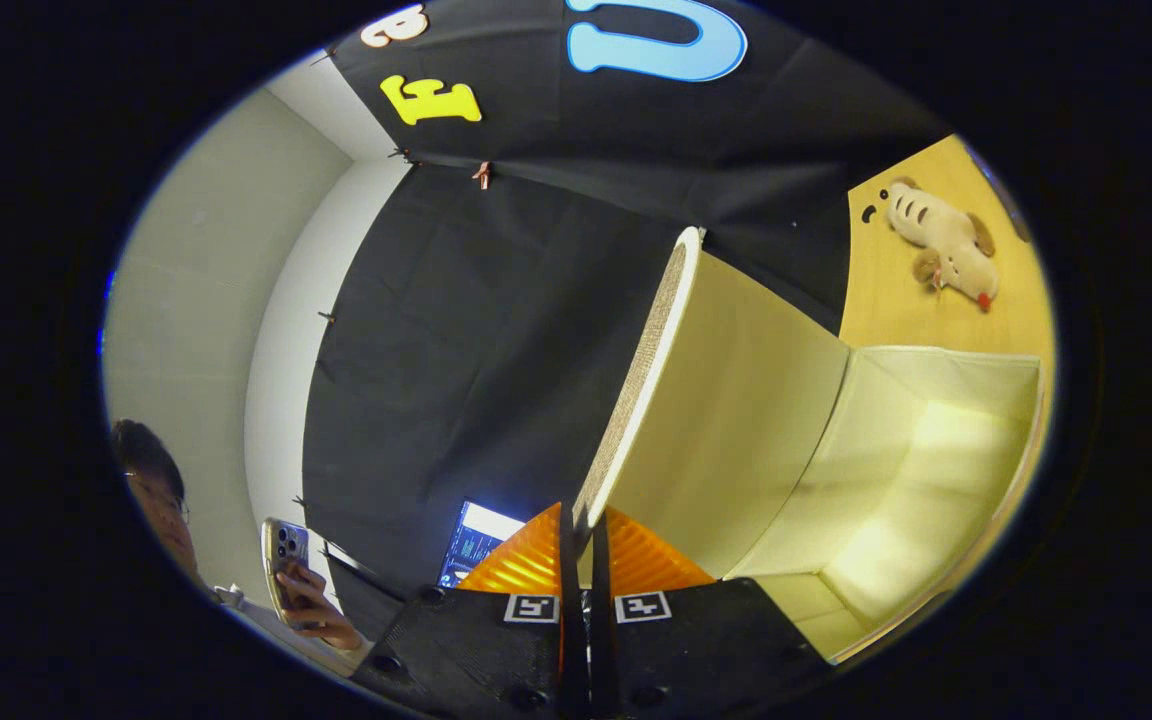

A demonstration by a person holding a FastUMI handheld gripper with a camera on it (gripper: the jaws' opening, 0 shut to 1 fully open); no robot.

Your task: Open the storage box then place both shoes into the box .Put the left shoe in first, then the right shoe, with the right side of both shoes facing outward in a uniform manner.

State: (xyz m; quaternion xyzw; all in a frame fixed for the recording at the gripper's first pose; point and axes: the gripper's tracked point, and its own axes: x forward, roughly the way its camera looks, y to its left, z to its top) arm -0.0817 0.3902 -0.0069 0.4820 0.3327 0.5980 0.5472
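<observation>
Gripper view has my storage box (896, 470) lying open and empty on the bench (911, 290) beyond the plush toy (946, 245), its lid (726, 400) swung up, and the fingers (582, 528) seemingly pinching that lid's edge, so I'd swing it fully back before letting go.

The hand-held gripper (582, 520) is rolled sideways, its two fingers (526, 560) brought nearly together and clamped on the edge of the raised storage box lid (726, 400) between them.
</observation>
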